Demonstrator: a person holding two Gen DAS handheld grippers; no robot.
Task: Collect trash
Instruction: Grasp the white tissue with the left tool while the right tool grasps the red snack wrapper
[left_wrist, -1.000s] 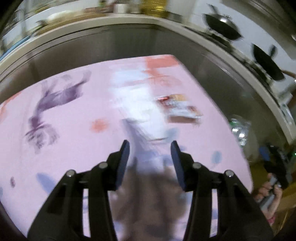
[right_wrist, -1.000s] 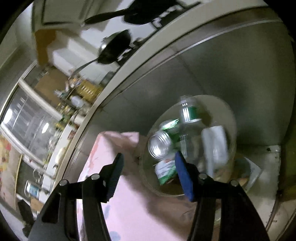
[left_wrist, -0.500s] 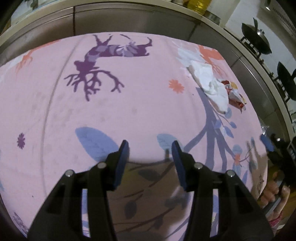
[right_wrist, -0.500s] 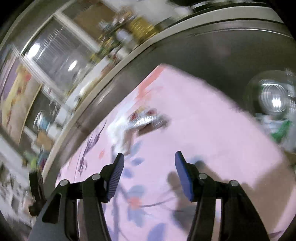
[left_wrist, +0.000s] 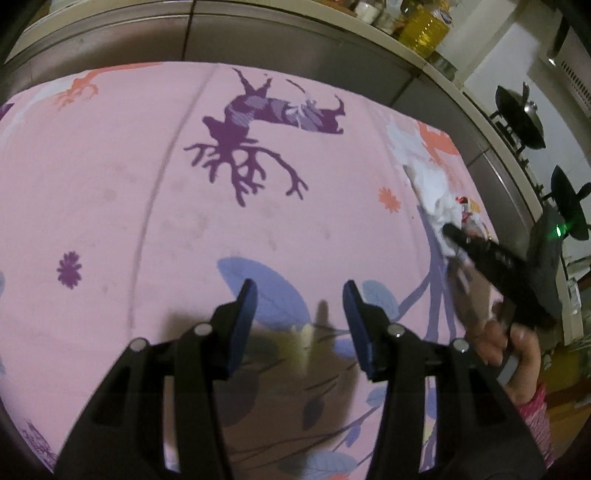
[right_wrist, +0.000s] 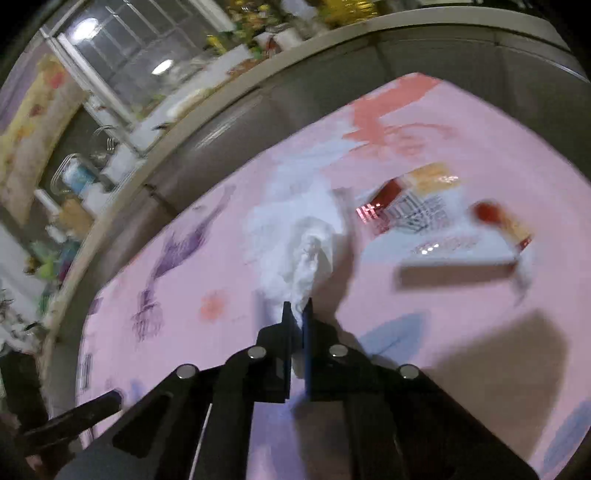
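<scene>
While left gripper (left_wrist: 299, 295) hovers over pink cloth (left_wrist: 147, 221), fingers apart, nothing between; right gripper (right_wrist: 297, 314) fingers together, clamped on white tissue (right_wrist: 295, 236) at cloth's far right. Wrapper (right_wrist: 417, 206) lies just right of tissue, blurred.

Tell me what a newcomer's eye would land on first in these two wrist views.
Probably the crumpled white tissue in the middle of the right wrist view, pinched between the shut fingers of the right gripper on the pink patterned tablecloth. Just right of it lies a blurred red and silver snack wrapper. In the left wrist view, the open left gripper hovers empty over the cloth's purple deer print.
</scene>
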